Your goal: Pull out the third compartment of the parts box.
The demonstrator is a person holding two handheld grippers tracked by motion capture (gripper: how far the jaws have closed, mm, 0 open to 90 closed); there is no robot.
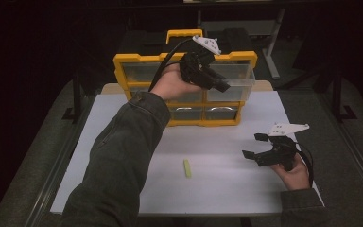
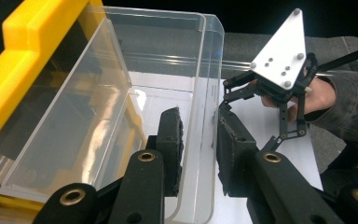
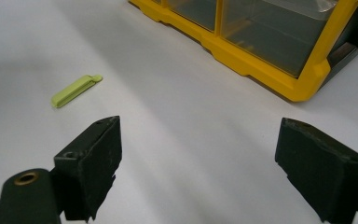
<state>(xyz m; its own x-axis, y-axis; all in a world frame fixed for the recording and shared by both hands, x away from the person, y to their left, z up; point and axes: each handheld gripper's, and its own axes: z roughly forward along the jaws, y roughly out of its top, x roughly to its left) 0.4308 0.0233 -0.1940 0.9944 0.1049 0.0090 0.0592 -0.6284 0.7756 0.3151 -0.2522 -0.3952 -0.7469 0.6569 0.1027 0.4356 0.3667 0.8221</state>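
Gripping the front wall of a clear plastic drawer (image 2: 121, 84), the left gripper (image 2: 198, 140) has its jaws pinching that wall, one pad inside and one outside. The drawer stands pulled out from the upper right of the yellow-framed drawer cabinet (image 1: 137, 59) on the white counter (image 1: 217, 189). The right gripper (image 1: 256, 145) hovers low over the counter, jaws spread wide. A small lime-green plastic clip (image 3: 74, 90) lies flat, well apart from the cabinet

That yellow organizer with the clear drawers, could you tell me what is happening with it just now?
A person works it with two hand-held grippers. The left gripper has its jaws closed on the front wall of a clear drawer, which stands pulled out of the yellow organizer. The right gripper hovers open above the white table, holding nothing. A small green clip lies loose on the table.
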